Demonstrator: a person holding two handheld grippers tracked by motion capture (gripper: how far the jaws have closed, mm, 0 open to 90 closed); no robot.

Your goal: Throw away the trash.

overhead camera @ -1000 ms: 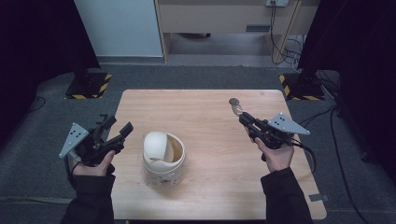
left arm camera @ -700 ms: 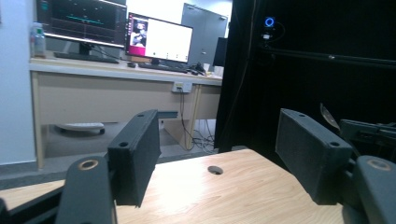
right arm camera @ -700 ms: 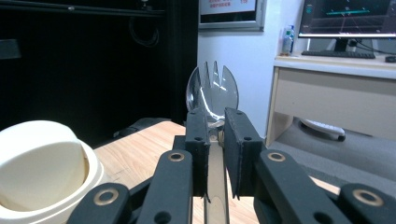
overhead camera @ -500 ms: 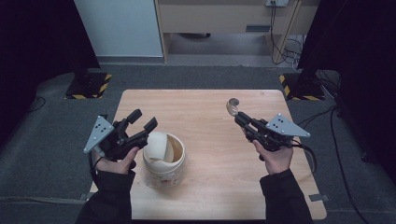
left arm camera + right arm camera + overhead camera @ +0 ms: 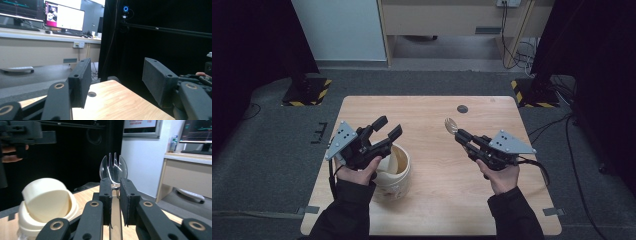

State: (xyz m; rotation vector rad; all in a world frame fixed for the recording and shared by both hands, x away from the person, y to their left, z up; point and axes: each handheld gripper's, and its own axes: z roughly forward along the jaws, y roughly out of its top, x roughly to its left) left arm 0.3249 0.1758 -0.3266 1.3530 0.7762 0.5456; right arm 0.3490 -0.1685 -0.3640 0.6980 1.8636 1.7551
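A cream-coloured small bin with a swing lid (image 5: 393,167) (image 5: 46,202) stands on the wooden table (image 5: 437,200) at front left. My left gripper (image 5: 387,127) (image 5: 113,82) hovers just above and behind the bin, jaws wide open, nothing between them. My right gripper (image 5: 459,136) (image 5: 115,195) is shut on the handle of a clear plastic spork (image 5: 450,125) (image 5: 113,168), whose pronged head sticks up past the jaws, over the middle right of the table.
A small round dark hole (image 5: 462,108) (image 5: 92,94) sits near the table's far edge. Beyond the table are a desk with monitors (image 5: 65,16), cables and black curtains. Dark floor surrounds the table.
My left gripper has moved right and forward to hover over the bin. My right gripper with the spork has drifted slightly left and toward the front.
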